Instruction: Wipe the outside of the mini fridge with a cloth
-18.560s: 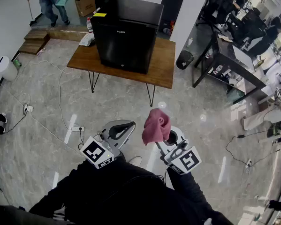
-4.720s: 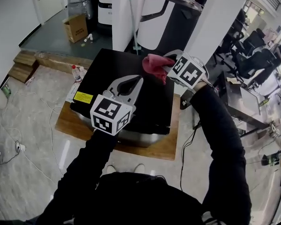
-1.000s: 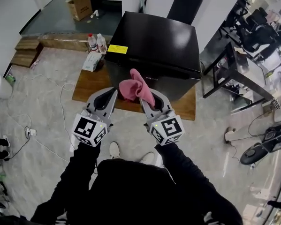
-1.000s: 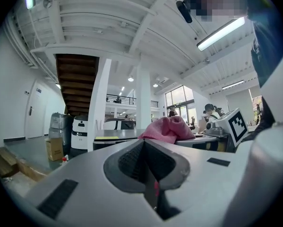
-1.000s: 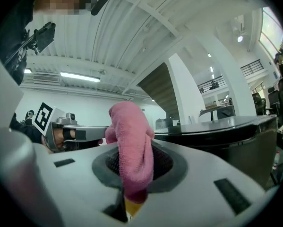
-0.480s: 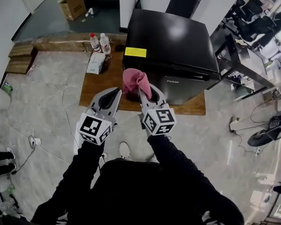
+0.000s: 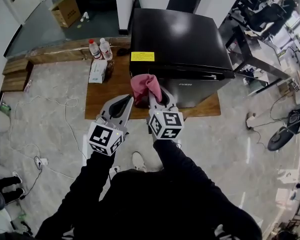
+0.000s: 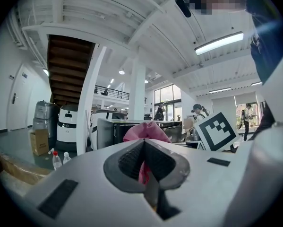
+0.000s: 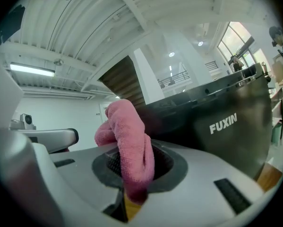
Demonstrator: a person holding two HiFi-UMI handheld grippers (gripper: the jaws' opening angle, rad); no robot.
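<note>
We hold the pink cloth (image 7: pixel 144 85) pinched in the right gripper (image 7: pixel 155 96). Its jaws are closed on a fold, so the bulk of the fabric bunches up beyond the tips. We judge that this gives a soft pad to press on a panel without the jaws themselves scraping it. The cloth hangs in the air near the front left corner of the mini fridge (image 7: pixel 180 39), apart from the door. The left gripper (image 7: pixel 124 103) sits just beside the right one, a little farther from the mini fridge, its jaws closed together on nothing. We take it to be a spare hand held clear of the cloth. The mini fridge is a black box with a glossy top that mirrors the ceiling lights, a yellow label (image 7: pixel 142 56) at the top's front left corner and white lettering on its dark door. It stands on a low wooden bench (image 7: pixel 100 95), and 2 bottles (image 7: pixel 97 48) stand on the bench to the left of the mini fridge. The cloth is not yet on any face.
</note>
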